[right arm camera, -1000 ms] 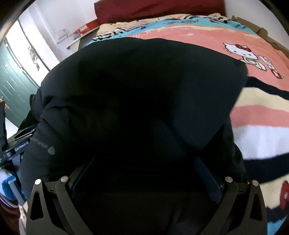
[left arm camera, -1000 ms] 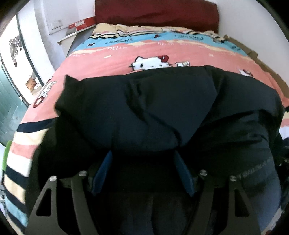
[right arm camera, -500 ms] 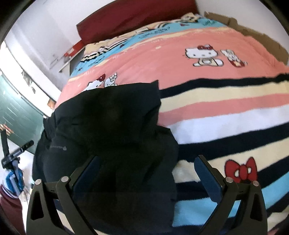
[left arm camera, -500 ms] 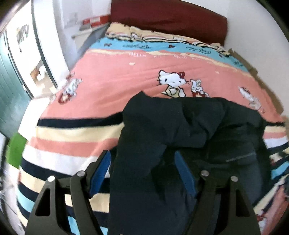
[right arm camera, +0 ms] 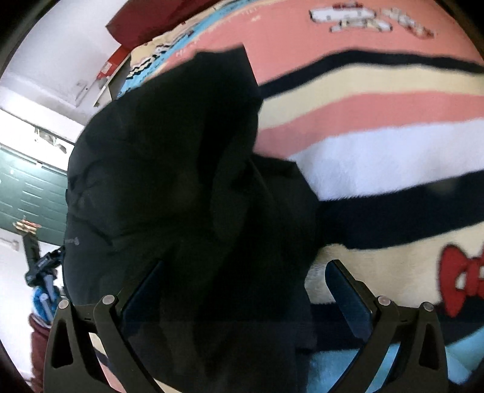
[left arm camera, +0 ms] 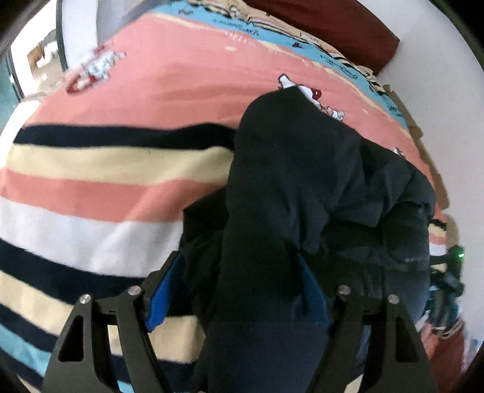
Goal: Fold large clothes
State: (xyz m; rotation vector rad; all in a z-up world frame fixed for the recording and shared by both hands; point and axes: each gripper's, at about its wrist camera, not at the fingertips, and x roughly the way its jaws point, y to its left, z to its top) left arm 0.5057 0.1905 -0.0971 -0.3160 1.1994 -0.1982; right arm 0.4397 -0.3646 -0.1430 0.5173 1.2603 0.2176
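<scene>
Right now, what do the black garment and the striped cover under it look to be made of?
Black garment: seemingly a smooth, matt synthetic shell, maybe padded; it lies in soft, puffy folds without sheen. Striped cover: looks like plush fleece; its white stripe edges appear fuzzy, though blur leaves that uncertain.

a bed (left arm camera: 127, 181) with a striped cartoon blanket, dark red headboard (left arm camera: 341, 27), white walls (right arm camera: 60, 42)

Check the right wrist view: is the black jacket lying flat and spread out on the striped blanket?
No. The black jacket sits bunched in thick folds on the striped blanket.
</scene>
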